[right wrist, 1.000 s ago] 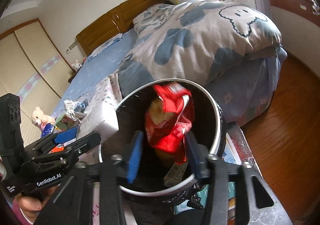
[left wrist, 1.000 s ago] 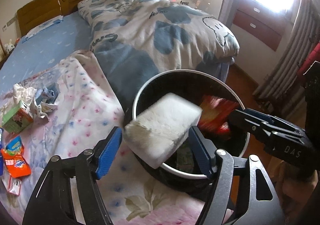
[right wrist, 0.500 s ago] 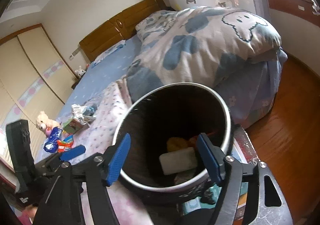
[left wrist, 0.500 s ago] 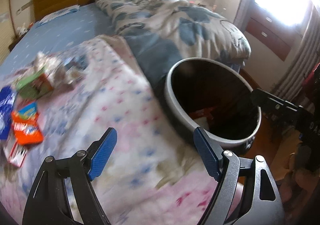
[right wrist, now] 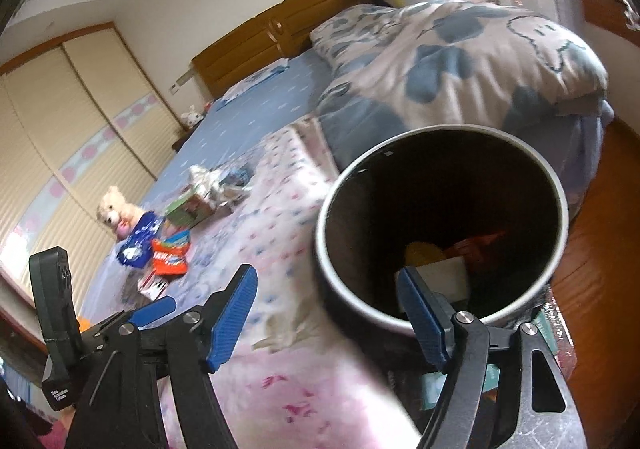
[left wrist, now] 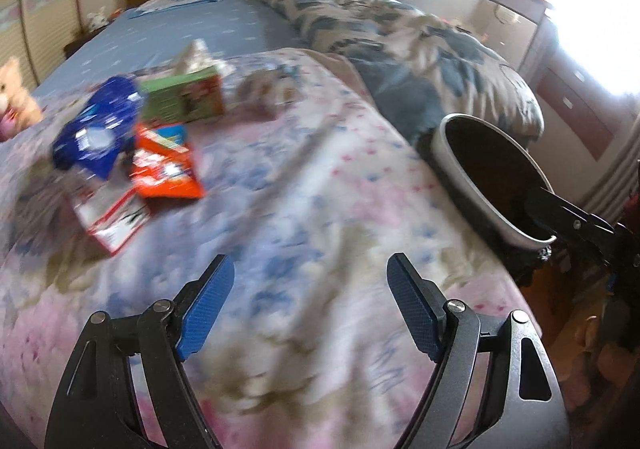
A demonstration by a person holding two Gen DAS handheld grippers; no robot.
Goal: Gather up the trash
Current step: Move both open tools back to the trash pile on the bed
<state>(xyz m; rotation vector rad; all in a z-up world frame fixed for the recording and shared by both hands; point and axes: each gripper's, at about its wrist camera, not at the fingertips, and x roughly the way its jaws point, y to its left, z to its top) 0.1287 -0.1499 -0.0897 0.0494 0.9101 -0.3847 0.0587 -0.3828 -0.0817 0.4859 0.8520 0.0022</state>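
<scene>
Black bin (right wrist: 440, 233) by bed, both grippers empty
Bin holds white block (right wrist: 444, 275), yellow and red wrappers; L gripper (left wrist: 310, 301) wide over blanket, R gripper (right wrist: 328, 313) wide, straddling bin rim.

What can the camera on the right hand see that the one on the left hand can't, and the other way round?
Only the right wrist view looks down into the bin, showing a white block and red wrapper at its bottom. Only the left wrist view shows the bright window. Both show the bed's litter: the orange packet, blue bag and green carton. Both pairs of tongs are open and empty.
</scene>
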